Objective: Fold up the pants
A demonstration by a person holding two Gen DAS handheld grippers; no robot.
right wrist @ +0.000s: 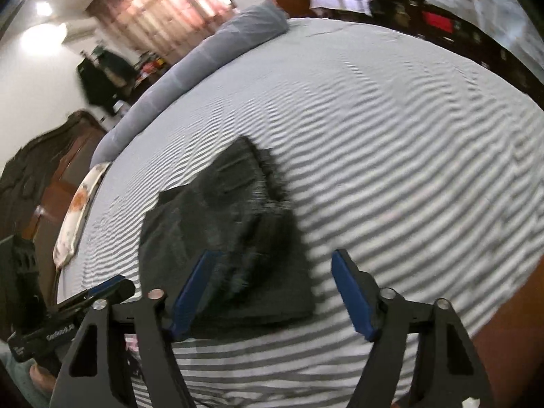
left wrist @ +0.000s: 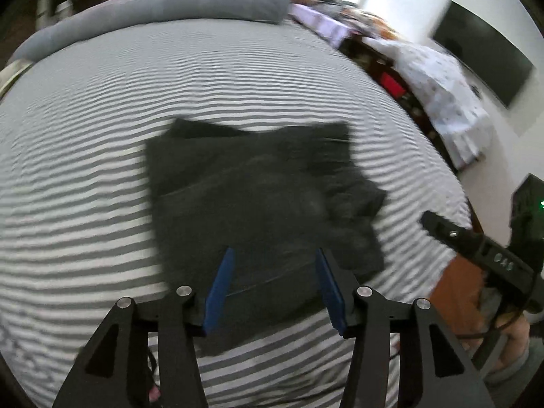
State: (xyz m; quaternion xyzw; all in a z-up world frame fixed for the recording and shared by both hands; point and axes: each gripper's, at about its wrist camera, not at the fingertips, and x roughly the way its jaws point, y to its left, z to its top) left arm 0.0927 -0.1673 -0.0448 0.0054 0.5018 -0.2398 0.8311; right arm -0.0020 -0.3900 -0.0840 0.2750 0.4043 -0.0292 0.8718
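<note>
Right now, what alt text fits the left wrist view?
Dark folded pants lie in a rough square on a grey-and-white striped bed sheet, with the left gripper open above their near edge, blue pads apart and holding nothing. The right gripper shows at the right edge; a grey pillow lies beyond.

I count one folded pair of dark pants (left wrist: 258,197) on one striped bed (left wrist: 85,129). I see one grey bolster (left wrist: 176,3) and two hand-held grippers, left hand-held gripper (left wrist: 273,258) and right hand-held gripper (right wrist: 273,258).
</note>
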